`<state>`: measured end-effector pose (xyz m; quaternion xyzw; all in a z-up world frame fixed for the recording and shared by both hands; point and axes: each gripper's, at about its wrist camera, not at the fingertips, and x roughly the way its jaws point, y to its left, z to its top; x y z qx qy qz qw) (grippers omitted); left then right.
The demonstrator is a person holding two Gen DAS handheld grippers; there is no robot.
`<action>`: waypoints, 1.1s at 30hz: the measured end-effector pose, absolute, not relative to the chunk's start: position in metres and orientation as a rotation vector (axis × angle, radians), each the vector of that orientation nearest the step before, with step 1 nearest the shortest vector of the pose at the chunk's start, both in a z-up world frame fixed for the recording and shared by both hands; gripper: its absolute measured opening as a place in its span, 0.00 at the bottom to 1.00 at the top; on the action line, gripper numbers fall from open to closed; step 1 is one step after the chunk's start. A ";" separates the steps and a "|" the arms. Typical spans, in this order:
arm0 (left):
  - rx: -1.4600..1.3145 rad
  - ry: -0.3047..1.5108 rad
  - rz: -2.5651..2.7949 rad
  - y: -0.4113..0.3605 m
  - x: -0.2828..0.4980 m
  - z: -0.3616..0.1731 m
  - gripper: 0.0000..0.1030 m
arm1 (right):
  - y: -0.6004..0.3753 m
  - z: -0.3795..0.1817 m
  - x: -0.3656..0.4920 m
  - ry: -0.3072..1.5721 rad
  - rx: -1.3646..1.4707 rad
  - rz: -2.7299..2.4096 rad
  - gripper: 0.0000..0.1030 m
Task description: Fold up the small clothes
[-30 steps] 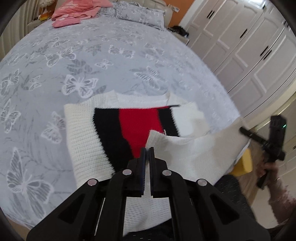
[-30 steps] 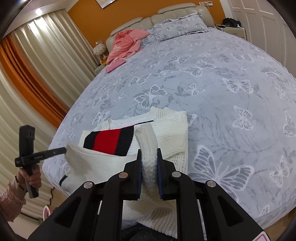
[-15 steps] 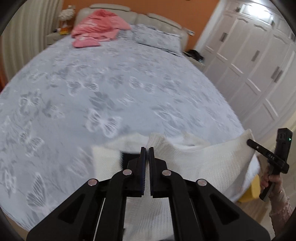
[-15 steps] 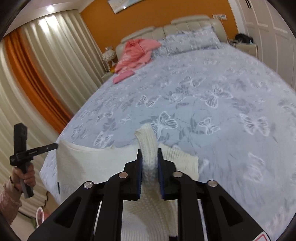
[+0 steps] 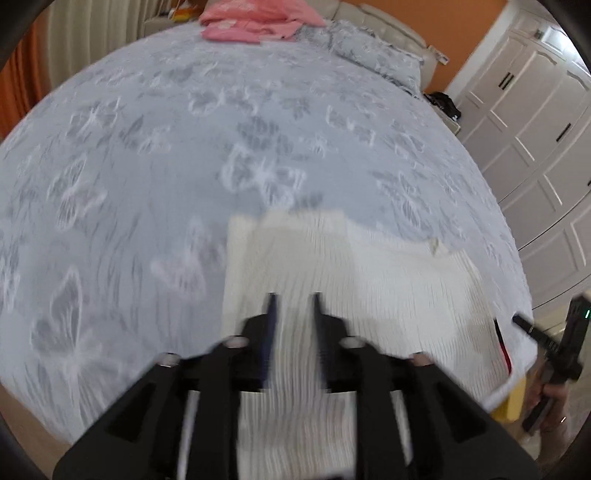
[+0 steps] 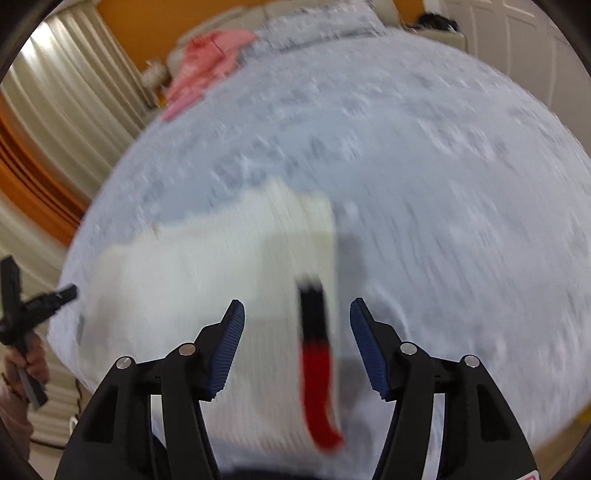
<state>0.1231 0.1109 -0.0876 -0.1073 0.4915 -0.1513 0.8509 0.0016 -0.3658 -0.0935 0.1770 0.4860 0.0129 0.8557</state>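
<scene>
Sweater (image 6: 207, 266) now folded, between opening jaws

One white sweater (image 5: 369, 280) lies on one bed (image 5: 147, 166); one pink garment (image 5: 255, 22) and one pillow (image 5: 369, 48) lie at the bed's head.

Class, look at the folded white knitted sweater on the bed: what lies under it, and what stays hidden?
The white knitted sweater lies on the grey butterfly-print bedspread. Only a red-and-black striped edge peeks from its right side; the rest of the stripes and the bedspread beneath are covered.
</scene>
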 end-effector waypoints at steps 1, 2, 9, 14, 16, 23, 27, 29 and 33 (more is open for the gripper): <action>-0.247 1.040 -0.320 0.114 0.113 -0.090 0.26 | -0.366 -0.097 -0.008 1.027 0.383 0.032 0.57; -0.253 1.043 -0.318 0.114 0.105 -0.092 0.26 | -0.366 -0.098 -0.013 1.031 0.394 0.039 0.57; -0.218 1.049 -0.324 0.095 0.063 -0.092 0.33 | -0.366 -0.116 -0.017 1.123 0.436 0.042 0.08; -0.181 1.070 -0.307 0.086 0.047 -0.094 0.36 | -0.381 -0.124 -0.035 1.145 0.429 -0.062 0.10; -0.149 1.076 -0.287 0.082 0.045 -0.095 0.36 | -0.380 -0.116 -0.039 1.116 0.445 -0.066 0.16; -0.101 1.073 -0.215 0.078 0.037 -0.092 0.57 | -0.363 -0.092 -0.028 1.044 0.428 -0.075 0.43; -0.110 1.093 -0.174 0.086 0.036 -0.095 0.65 | -0.359 -0.096 -0.027 1.061 0.409 -0.095 0.52; -0.113 1.108 -0.158 0.091 0.036 -0.100 0.68 | -0.359 -0.103 -0.026 1.084 0.401 -0.107 0.54; -0.193 1.146 -0.136 0.108 0.040 -0.113 0.79 | -0.366 -0.127 -0.021 1.161 0.462 -0.113 0.58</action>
